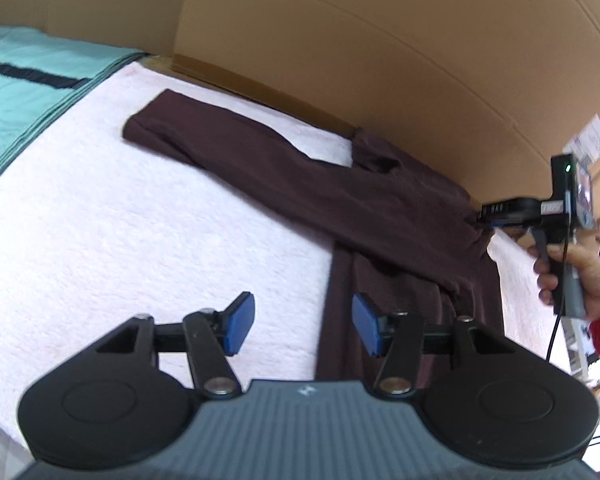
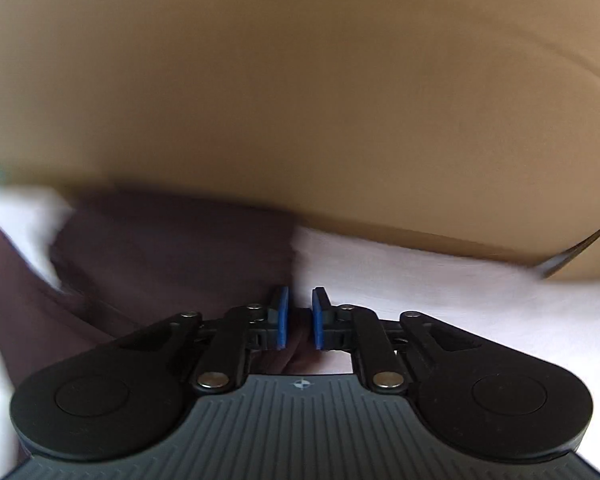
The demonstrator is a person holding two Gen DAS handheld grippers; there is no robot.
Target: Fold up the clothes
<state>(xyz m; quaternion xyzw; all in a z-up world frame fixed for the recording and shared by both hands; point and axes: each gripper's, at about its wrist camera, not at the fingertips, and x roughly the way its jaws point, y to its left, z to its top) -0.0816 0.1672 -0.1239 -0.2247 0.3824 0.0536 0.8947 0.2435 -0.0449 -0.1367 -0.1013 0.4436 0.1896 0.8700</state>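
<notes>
My left gripper (image 1: 303, 326) open, empty, above dark brown shirt (image 1: 380, 216) on white towel (image 1: 120, 220). My right gripper (image 2: 300, 318) pinches shirt edge, I think; view blurry.

The dark maroon garment (image 1: 384, 208) is a soft, matt knit cloth. Under it lies a white cover (image 1: 112, 216) with a rough, nubby terry-like pile. The backing panels (image 1: 380, 40) look like plain matt cardboard. Each tool (image 1: 303, 326) is matt black plastic with bright metal pivot pins; its blue pads (image 2: 283, 316) seem rubbery, though blur hinders certainty
</notes>
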